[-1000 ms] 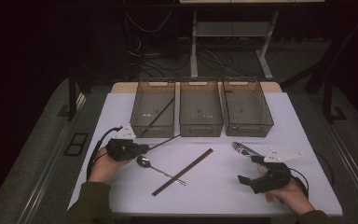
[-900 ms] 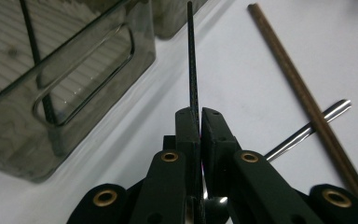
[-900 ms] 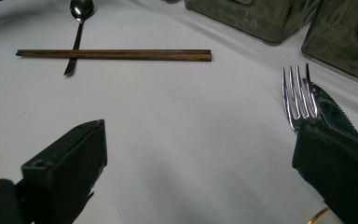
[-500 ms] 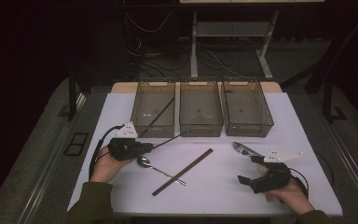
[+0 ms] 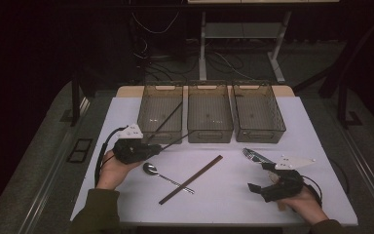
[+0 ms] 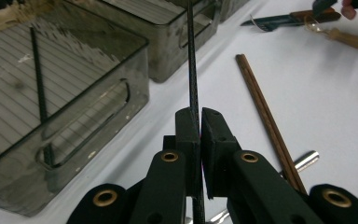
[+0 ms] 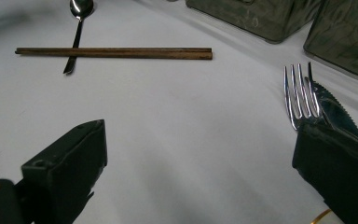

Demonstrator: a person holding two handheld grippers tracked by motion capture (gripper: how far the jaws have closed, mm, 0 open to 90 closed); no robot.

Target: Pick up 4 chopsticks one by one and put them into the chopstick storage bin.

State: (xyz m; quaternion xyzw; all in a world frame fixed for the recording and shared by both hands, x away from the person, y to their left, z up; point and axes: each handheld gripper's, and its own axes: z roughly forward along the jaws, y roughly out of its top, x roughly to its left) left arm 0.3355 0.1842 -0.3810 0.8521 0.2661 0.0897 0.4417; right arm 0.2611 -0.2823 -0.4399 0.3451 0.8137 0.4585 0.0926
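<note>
Your left gripper point(image 6: 199, 135) has its jaws pinched tight on a thin black chopstick point(image 6: 192, 70), held near one end. The stick points out past the near edge of the left bin point(image 5: 161, 113), where its mate point(image 5: 168, 117) already leans. It looks light, stiff and slick, likely to pivot, so hold closer to the middle. Your right gripper point(image 7: 200, 163) gapes wide, empty, beside the fork point(image 7: 299, 95).

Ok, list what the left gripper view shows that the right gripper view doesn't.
Left gripper view: the left gripper shut on a thin black stick, and a second black stick leaning in a smoky bin. Right gripper view: the right gripper open over the white table, and the spoon's bowl. Both: the brown chopsticks, the fork.
</note>
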